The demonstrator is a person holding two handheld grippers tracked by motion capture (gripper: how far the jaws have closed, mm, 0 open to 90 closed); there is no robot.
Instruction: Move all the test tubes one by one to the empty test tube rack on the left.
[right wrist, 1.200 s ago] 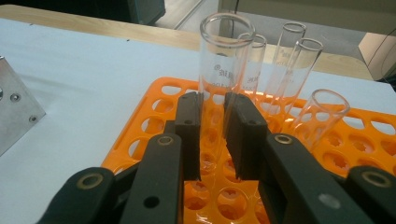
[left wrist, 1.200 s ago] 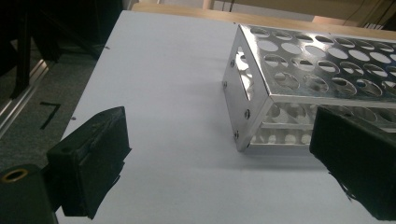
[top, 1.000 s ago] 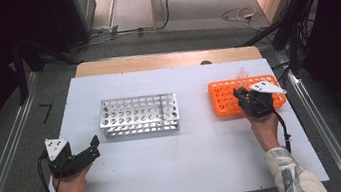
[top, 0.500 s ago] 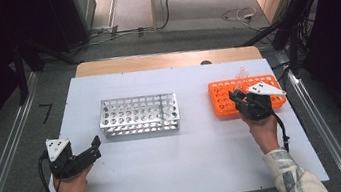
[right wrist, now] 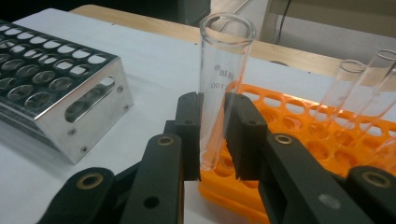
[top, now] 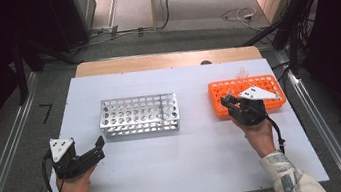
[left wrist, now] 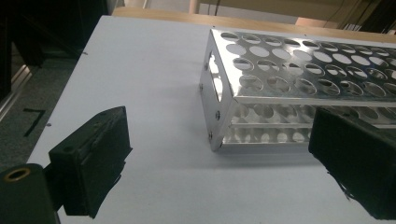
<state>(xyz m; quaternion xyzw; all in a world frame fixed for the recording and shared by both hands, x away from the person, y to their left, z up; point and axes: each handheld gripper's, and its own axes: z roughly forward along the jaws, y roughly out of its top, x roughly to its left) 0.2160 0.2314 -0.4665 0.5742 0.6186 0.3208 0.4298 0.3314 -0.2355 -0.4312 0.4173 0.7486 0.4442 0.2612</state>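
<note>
The right gripper [right wrist: 212, 135] squeezes a clear glass test tube [right wrist: 219, 93] between its two black jaws. The tube stands upright, with its bottom end just over the near left corner of the orange rack [right wrist: 299, 121]. More glass tubes [right wrist: 348, 88] lean in that rack, farther back. The shiny metal rack [top: 139, 114] sits in the middle of the white table [top: 188, 164], with open holes. The left gripper [top: 96, 150] rests near the table's left edge, its jaws wide apart and holding nothing.
</note>
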